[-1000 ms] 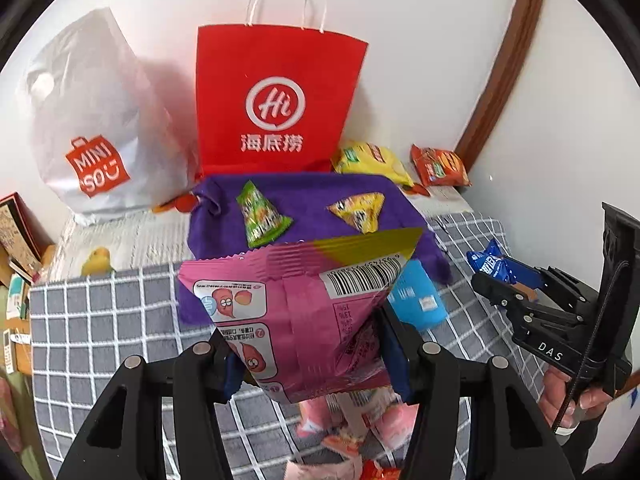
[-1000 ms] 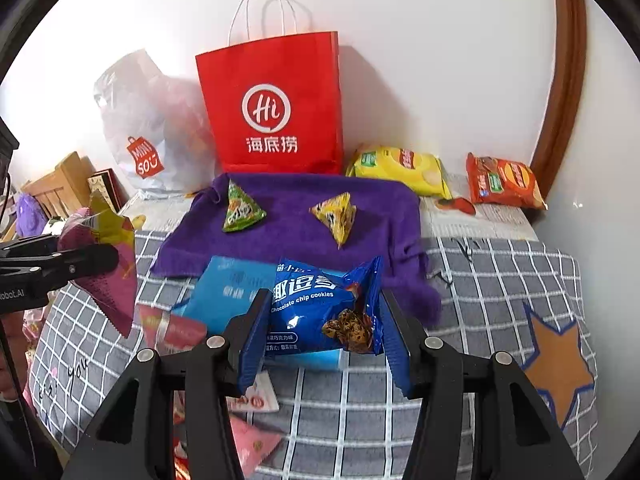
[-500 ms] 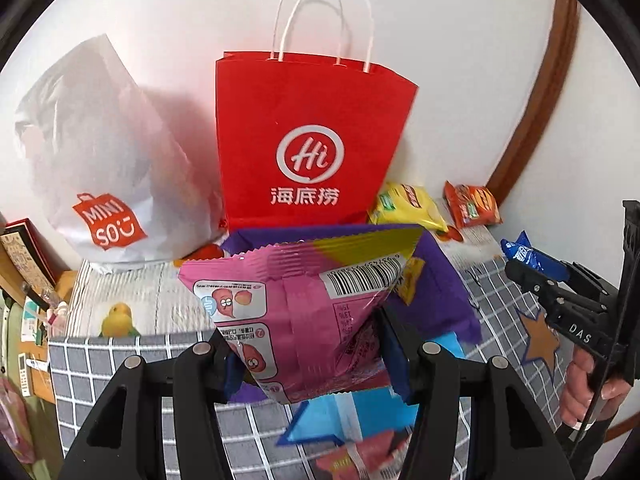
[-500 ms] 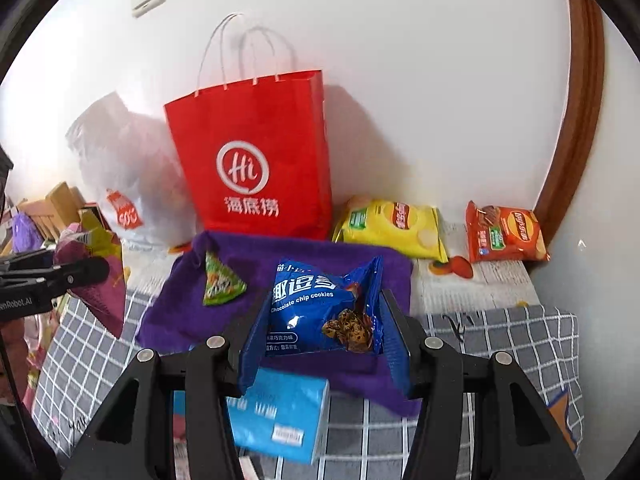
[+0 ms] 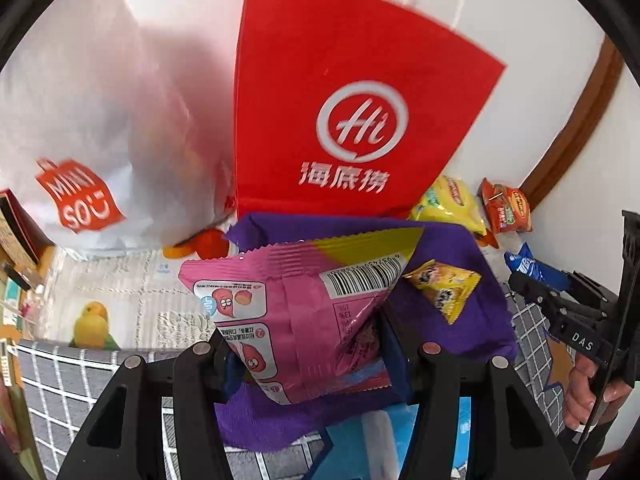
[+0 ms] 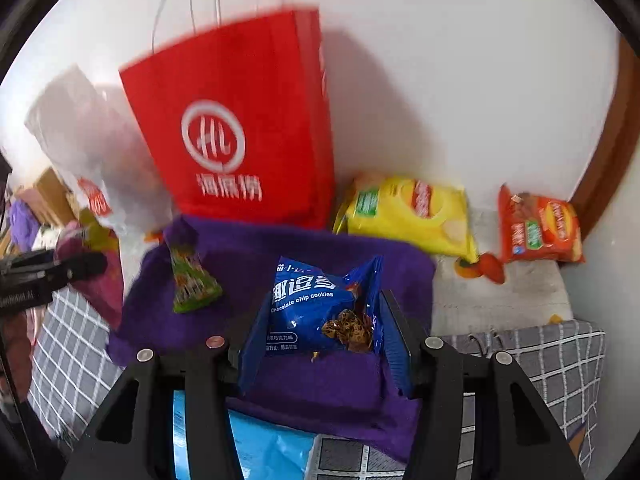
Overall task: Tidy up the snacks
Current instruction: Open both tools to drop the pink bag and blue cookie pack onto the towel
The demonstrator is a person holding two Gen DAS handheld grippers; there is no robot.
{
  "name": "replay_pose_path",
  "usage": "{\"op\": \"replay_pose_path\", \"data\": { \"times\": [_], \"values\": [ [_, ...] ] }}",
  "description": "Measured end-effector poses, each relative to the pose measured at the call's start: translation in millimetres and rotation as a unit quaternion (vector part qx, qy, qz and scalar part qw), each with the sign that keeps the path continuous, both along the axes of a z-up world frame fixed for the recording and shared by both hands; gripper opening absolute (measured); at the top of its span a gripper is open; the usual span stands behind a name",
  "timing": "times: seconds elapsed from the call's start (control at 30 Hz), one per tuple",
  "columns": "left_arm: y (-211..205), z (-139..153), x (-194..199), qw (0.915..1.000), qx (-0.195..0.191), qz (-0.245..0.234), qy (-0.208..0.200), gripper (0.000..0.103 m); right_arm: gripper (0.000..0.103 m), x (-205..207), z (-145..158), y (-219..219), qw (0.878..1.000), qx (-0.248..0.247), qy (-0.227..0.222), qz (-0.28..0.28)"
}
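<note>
Snacks in both tongs, taken from the left wrist view first: left tongs (image 5: 304, 354) clenched on a pink snack packet (image 5: 296, 312), barcode side up, held above the near edge of the purple towel (image 5: 452, 320). On the towel, right of the packet, lies a small yellow triangular snack (image 5: 444, 288). Red paper bag (image 5: 352, 120) stands upright just behind the towel, against the wall; white plastic bag (image 5: 100, 152) stands left of the towel's far corner. Yellow chip bag (image 5: 452, 204) and orange chip bag (image 5: 506, 206) lie beyond the towel's right far corner. Right of the towel, the right tongs (image 5: 532, 276) appear with a hand (image 5: 588, 392) on the handle. From the right wrist view: right tongs (image 6: 324, 340) clenched on a blue chocolate chip cookie packet (image 6: 320, 308), both pads pressing its sides, held over the middle of the purple towel (image 6: 248, 252). A green triangular snack (image 6: 190, 280) lies on the towel's left part. A light blue packet (image 6: 264, 448) pokes out from under the towel's near edge on the grey checked cloth (image 6: 552, 356). Left of the towel, the left tongs (image 6: 86, 264) show with the pink packet, blurred.
</note>
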State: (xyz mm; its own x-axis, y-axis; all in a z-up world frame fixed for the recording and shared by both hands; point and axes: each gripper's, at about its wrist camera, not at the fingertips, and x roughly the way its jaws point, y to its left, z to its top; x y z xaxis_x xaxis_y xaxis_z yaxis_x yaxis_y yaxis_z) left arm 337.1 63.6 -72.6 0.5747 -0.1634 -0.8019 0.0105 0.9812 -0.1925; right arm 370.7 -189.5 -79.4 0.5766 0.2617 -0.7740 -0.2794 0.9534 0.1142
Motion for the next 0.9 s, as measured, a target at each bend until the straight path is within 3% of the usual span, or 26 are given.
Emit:
{"op": "replay_pose_path", "data": {
  "times": [0.47, 0.9],
  "values": [
    [7, -40, 23, 0.9987, -0.008, 0.001, 0.049, 0.054, 0.053, 15, -60, 11, 0.996, -0.031, 0.075, 0.041],
    [-6, -65, 33, 0.9970, -0.002, -0.008, 0.078, 0.054, 0.053, 19, -70, 11, 0.995, -0.048, 0.083, 0.033]
  ]
}}
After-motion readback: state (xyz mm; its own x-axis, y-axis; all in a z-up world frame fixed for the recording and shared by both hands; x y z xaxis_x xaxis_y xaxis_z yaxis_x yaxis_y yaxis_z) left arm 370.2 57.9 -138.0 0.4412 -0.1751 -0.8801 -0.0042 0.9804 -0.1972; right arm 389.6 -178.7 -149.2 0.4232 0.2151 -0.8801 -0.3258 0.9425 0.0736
